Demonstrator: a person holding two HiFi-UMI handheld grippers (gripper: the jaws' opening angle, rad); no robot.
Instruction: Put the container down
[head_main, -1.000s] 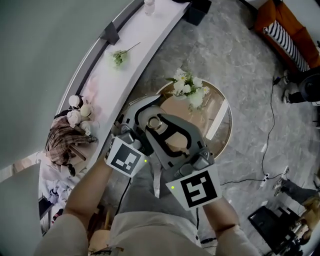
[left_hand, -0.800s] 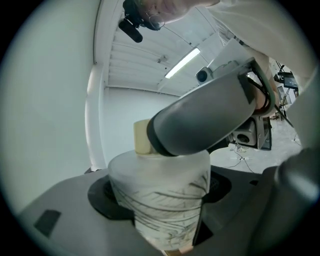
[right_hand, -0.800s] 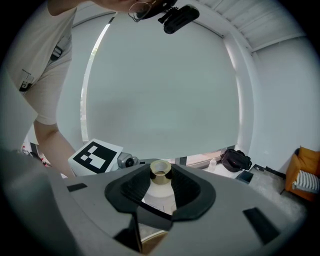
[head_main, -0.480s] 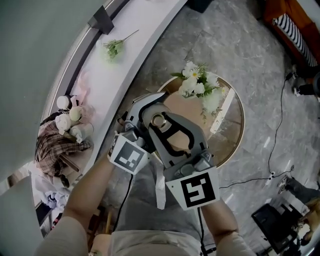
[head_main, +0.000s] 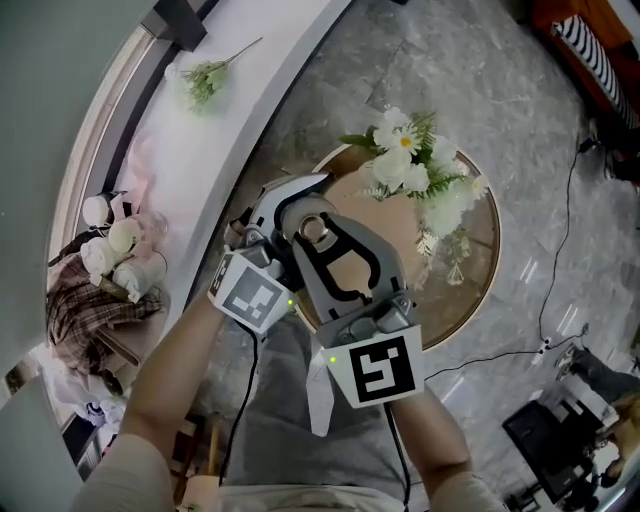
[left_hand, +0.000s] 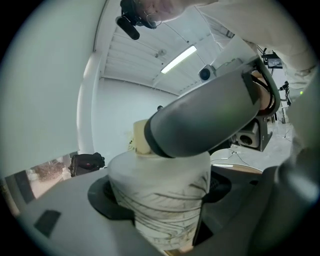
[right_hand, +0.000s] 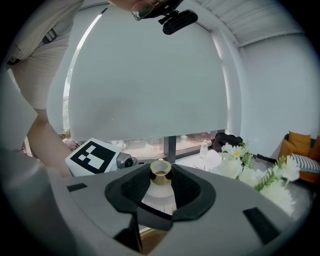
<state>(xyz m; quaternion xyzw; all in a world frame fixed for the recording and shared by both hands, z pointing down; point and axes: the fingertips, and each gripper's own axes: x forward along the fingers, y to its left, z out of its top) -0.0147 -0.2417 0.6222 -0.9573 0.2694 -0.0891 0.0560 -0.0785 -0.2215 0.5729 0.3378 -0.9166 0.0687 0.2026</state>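
A white container (left_hand: 159, 202) with grey marbled lines and a gold neck (right_hand: 160, 172) is held between both grippers over the near left part of a round wooden table (head_main: 470, 290). My left gripper (left_hand: 160, 197) is shut on its body from the left, black pads against both sides. My right gripper (right_hand: 160, 192) is shut around its shoulder just below the neck. In the head view the gold mouth (head_main: 313, 231) shows between the grey jaws of the left gripper (head_main: 278, 215) and the right gripper (head_main: 335, 250). Whether the base touches the table is hidden.
A bunch of white flowers (head_main: 415, 165) stands on the far side of the table. A curved white ledge (head_main: 250, 110) runs along the left, with a green sprig (head_main: 200, 78) and soft toys (head_main: 115, 250). Cables (head_main: 560, 250) lie on the grey stone floor.
Both grippers have sunk together with the container towards the round table. The table and flowers now look larger and closer. The grip on the container is unchanged.
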